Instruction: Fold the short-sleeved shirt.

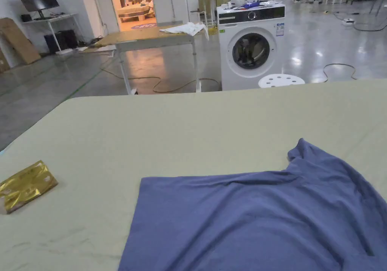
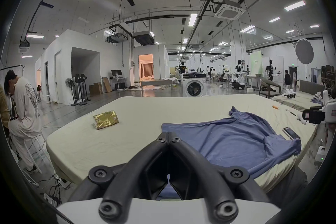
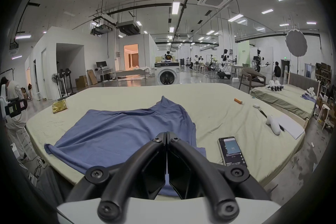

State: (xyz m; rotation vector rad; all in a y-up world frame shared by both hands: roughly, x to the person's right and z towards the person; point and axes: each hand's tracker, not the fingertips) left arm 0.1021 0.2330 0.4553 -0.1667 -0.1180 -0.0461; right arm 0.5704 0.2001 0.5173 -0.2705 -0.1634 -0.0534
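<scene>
While nothing is gripped yet:
Shirt: blue shirt [image 1: 260, 219] lies rumpled at bed's [image 1: 170, 132] near edge, hem draping off it.
L gripper [image 2: 168, 134]: jaws pressed together, empty, above near edge.
R gripper [image 3: 166, 134]: same, empty.
Risk: phone [image 3: 231, 150] just beside shirt's right side; a sweep could knock it off the edge.
Risk 2: wrinkles could get folded in.

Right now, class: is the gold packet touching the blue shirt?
Apart. The left gripper view shows bare cream bedsheet between the gold packet and the blue shirt.
</scene>
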